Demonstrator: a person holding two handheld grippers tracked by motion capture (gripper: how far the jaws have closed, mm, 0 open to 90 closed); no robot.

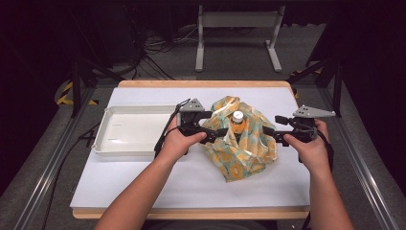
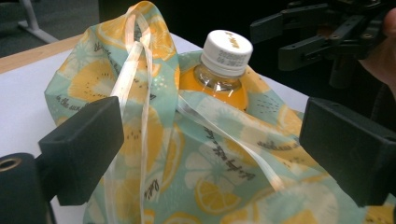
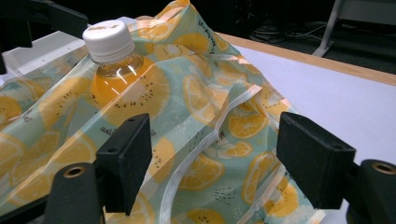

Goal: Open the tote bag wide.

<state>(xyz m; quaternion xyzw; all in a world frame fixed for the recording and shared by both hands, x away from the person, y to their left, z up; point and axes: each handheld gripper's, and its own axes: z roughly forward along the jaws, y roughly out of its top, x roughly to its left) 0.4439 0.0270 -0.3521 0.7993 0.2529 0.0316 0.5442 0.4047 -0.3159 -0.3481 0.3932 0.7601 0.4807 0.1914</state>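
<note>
A teal cloth bag [image 1: 242, 146] printed with orange slices sits mid-table, and an orange drink bottle [image 1: 237, 122] with a white cap stands inside it. My left gripper [image 1: 223, 133] is at the bag's left side, jaws open. In the left gripper view the left gripper [image 2: 215, 149] frames the bag [image 2: 187, 154], its pale ribbon handle [image 2: 135, 70] and the bottle [image 2: 224, 70]. My right gripper [image 1: 269, 131] is at the bag's right side, also open. In the right gripper view the right gripper [image 3: 217, 158] straddles loose bag fabric [image 3: 205, 102], with the bottle [image 3: 112, 60] behind.
A white tray [image 1: 103, 143] lies on the left of the white table [image 1: 191, 182], just behind my left hand. A wooden edge borders the table. Beyond the far edge are a grey stand's legs [image 1: 237, 21] and floor cables.
</note>
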